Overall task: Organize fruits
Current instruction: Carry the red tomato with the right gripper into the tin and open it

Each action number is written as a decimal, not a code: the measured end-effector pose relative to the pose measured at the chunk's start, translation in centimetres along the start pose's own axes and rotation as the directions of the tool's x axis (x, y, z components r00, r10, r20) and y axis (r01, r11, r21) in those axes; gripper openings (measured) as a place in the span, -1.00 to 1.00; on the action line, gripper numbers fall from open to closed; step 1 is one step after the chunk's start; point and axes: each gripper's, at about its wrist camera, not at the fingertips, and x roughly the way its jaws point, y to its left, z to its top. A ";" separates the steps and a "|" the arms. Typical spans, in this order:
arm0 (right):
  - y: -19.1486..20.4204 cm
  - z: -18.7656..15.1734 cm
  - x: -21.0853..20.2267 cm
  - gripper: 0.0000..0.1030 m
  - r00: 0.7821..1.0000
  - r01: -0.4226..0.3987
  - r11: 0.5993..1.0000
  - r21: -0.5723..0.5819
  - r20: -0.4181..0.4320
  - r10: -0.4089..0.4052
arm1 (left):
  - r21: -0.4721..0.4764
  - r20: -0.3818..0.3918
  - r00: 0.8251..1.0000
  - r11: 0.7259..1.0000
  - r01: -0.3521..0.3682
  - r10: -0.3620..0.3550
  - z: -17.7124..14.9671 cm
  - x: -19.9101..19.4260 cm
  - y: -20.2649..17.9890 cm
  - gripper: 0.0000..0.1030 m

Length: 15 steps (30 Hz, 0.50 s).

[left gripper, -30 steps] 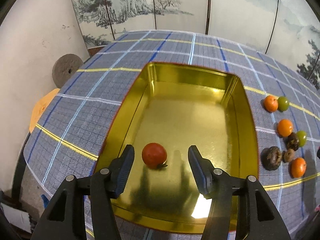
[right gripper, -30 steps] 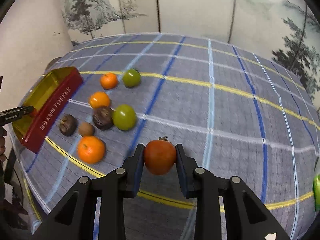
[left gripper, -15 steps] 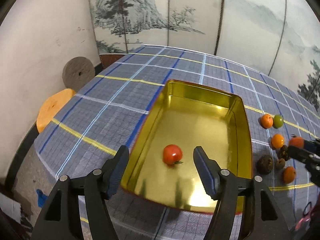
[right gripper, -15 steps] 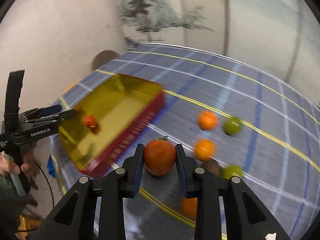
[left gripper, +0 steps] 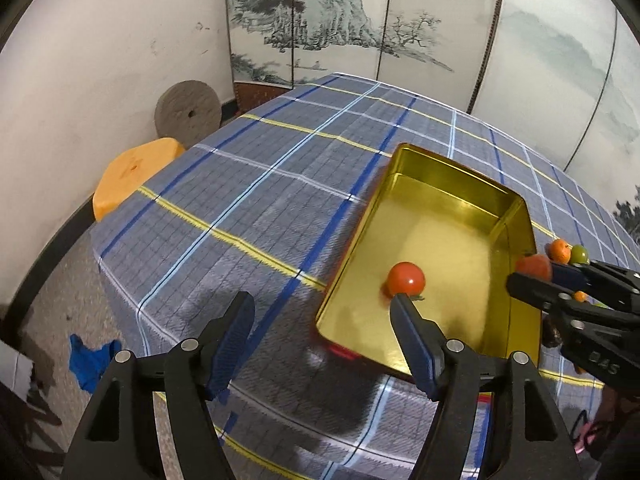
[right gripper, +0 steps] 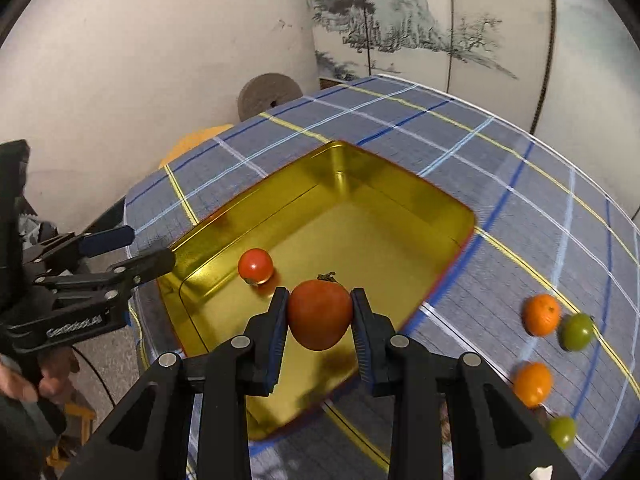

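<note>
In the right wrist view we count two red tomatoes, two oranges and two green fruits, one gold tin and two grippers. At the left edge of that frame our left gripper (right gripper: 128,250) reaches in with its fingers spread wide, holding nothing, one tip just beside the tin's near-left rim. In its own view the left gripper (left gripper: 322,334) stands wide open at the bottom, the left finger over the checked tablecloth (left gripper: 256,184) and the right finger over the tin (left gripper: 516,208), its tip just below the small tomato (left gripper: 406,278). That small tomato (right gripper: 255,266), round, glossy and bright red, lies loose on the tin's floor left of centre. The tin (right gripper: 400,184) is rectangular with a shiny gold inside and a red outer wall. At centre bottom our right gripper (right gripper: 319,314) pinches the large tomato (right gripper: 320,314), a duller orange-red with a dry green stem on top, held above the tin's near part. To the right, on the cloth, sit an orange (right gripper: 541,315) touching a green fruit (right gripper: 576,332), another orange (right gripper: 533,384) below them, and a second green fruit (right gripper: 562,431) at the lower right.
</note>
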 end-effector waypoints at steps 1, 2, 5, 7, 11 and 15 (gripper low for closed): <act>0.2 0.1 0.5 -0.45 1.000 0.003 1.000 -0.005 -0.008 -0.003 | -0.003 -0.001 1.000 1.000 -0.002 0.002 0.0 0.0 0.1 0.38; 0.3 0.3 1.1 -0.45 1.000 0.002 1.000 -0.008 -0.017 -0.003 | -0.007 -0.004 1.000 1.000 -0.004 0.004 -0.1 0.1 0.3 0.38; 0.7 0.4 2.5 -0.45 0.999 0.007 1.000 -0.023 -0.039 -0.008 | -0.013 -0.009 1.000 1.000 -0.011 0.011 -0.2 0.3 0.6 0.38; 0.6 0.4 3.5 -0.45 0.998 0.010 1.000 -0.025 -0.056 -0.011 | -0.016 -0.015 1.000 1.000 -0.012 0.012 -0.2 0.5 0.7 0.38; 0.6 0.1 4.6 -0.45 0.996 0.030 0.998 -0.046 -0.081 -0.034 | -0.014 -0.023 1.000 1.000 -0.013 0.013 -0.2 0.6 0.7 0.38; 0.5 -0.1 5.1 -0.45 0.995 0.042 0.998 -0.056 -0.090 -0.047 | -0.012 -0.028 1.000 1.000 -0.013 0.013 -0.2 0.8 0.6 0.38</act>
